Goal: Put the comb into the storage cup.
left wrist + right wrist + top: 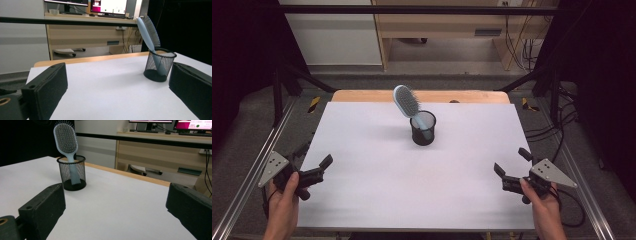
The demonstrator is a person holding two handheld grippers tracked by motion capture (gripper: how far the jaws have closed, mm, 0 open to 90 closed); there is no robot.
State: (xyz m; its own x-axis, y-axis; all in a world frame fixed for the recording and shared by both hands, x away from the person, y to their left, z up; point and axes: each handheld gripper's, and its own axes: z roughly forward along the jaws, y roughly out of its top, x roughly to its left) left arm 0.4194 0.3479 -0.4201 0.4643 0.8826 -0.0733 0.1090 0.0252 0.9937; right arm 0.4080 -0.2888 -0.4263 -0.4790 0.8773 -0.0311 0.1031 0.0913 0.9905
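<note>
Pale blue plastic marks the hairbrush, which stands handle-down in a black mesh cup and leans toward the far left corner of the desk; its bristled head rises well clear of the rim. The cup sits a little beyond the middle of the white desk top, nearer the far edge than the near one, with bare surface on every side.

Both grippers rest back at the near corners. The left gripper hangs by the near left corner with its jaws spread and nothing between them; the right gripper sits by the near right corner, likewise spread wide and empty. From the left gripper view the brush and cup lie ahead to one side, well apart from the jaws.

By my reading the work stands at its very start or its very end: nothing is held, and neither gripper is near the brush. If the brush is to come out, the next move calls for a long reach across open desk, then a pinch on the head or neck above the rim, perhaps with the other gripper steadying the light cup so it does not tip. Room is ample; only the far edge lies close behind the cup.
</note>
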